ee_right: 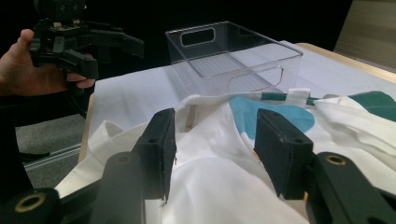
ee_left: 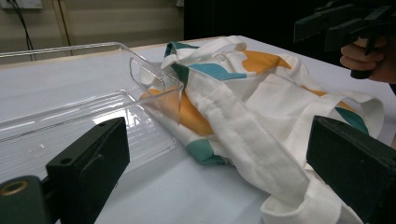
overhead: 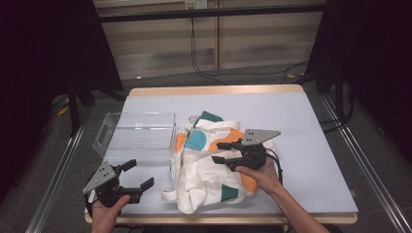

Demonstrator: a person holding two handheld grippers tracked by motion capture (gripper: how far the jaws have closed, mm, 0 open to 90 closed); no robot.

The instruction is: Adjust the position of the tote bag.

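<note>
A crumpled white cloth bag point(overhead: 209, 170) with orange and teal patches lies at the table's middle front, its left edge against a clear plastic bin point(overhead: 141, 114). My right gripper point(overhead: 218, 152) hovers open just over the bag's top, jaws pointing left, nothing clamped between them. In the right gripper view, white fabric point(ee_right: 355, 121) lies under and between the spread jaws, with the bin point(ee_right: 243, 70) beyond. My left gripper point(overhead: 139, 174) stands open at the front left, short of the bag's strap. In the left gripper view, the bag point(ee_left: 261, 93) and the bin wall point(ee_left: 154, 79) lie ahead.
The pale mat on the table point(overhead: 301, 145) is bare to the right of and behind the bag. The bin holds nothing. A metal rail point(overhead: 58, 174) runs along the table's left side, and cables point(overhead: 204, 73) lie on the floor behind.
</note>
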